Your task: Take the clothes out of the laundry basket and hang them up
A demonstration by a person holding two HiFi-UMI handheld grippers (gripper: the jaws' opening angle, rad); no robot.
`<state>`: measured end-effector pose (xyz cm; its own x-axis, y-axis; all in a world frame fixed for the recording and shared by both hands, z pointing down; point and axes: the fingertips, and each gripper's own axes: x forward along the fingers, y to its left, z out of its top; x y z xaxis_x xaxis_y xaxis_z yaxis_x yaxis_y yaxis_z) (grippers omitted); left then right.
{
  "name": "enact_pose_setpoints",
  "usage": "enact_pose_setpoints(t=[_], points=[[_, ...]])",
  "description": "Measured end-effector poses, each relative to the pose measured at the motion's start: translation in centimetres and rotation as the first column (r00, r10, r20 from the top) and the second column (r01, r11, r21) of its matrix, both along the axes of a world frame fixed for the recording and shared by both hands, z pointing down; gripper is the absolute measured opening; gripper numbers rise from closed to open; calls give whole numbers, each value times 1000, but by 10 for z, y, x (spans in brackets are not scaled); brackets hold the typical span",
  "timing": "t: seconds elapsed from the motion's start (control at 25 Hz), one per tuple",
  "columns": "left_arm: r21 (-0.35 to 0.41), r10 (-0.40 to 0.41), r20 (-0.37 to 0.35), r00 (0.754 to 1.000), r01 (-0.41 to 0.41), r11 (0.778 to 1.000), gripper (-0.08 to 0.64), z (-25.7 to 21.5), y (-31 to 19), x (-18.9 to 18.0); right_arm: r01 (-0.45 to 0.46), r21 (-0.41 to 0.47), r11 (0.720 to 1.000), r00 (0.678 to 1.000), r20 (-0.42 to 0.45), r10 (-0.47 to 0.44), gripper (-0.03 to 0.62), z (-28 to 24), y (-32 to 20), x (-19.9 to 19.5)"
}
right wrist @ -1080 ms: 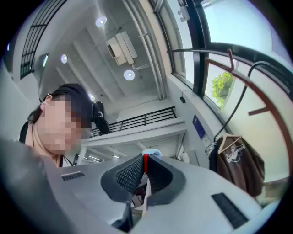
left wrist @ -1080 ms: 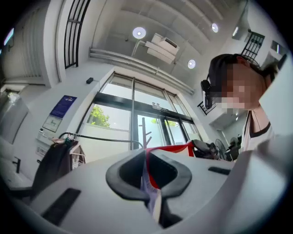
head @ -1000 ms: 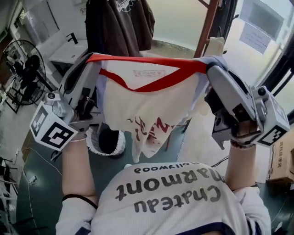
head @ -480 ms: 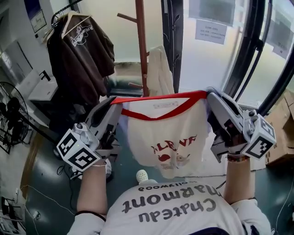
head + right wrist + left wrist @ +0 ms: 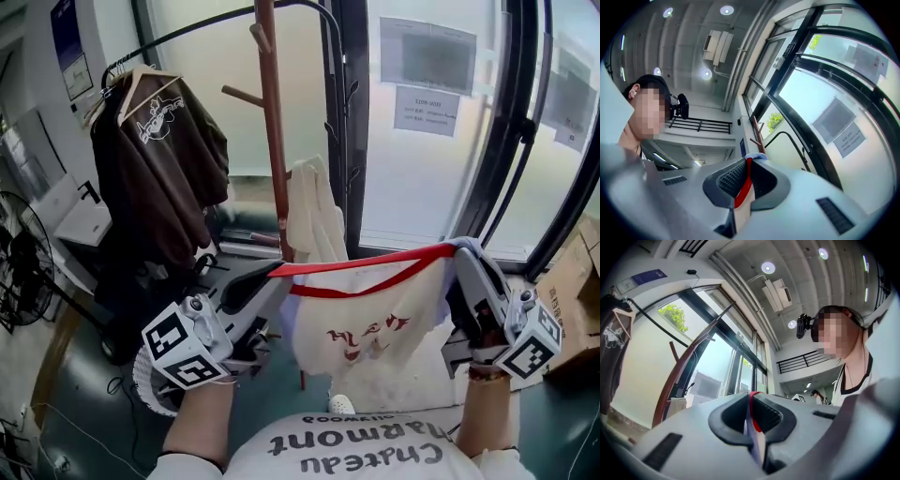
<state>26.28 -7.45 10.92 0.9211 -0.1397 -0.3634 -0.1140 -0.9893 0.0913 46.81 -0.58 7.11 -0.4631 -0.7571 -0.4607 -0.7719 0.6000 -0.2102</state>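
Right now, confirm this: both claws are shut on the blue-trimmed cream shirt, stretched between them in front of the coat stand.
Wrong on one point: the trim is red, not blue. The head view shows the left claw and right claw shut on the red-trimmed cream shirt, stretched between them in front of the coat stand.

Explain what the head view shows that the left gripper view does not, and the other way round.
Only the head view: the whole cream cotton shirt with red trim and its red print, stretched across to the right gripper, plus a black floor fan. Only the left gripper view: the left gripper seen close, jaws closed on the red trim, and round ceiling lights. Both: the brown wooden coat stand and the dark brown shirt on a hanger.
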Motion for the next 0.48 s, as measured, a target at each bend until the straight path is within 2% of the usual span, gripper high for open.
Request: enact_pose_setpoints(t=[0.16, 0.28, 0.48], points=[[7, 10, -18, 1000, -10, 1000, 21, -3, -26, 20, 10, -18, 1000, 1000, 6, -10, 35, 6, -42, 28], [1, -19, -62, 998, 19, 1000, 20, -16, -59, 28, 77, 0, 997, 997, 0, -77, 35, -3, -78, 36], [49, -71, -136, 988, 78, 996, 20, -36, -95, 23, 171, 81, 982, 981, -104, -162, 35, -23, -118, 31]])
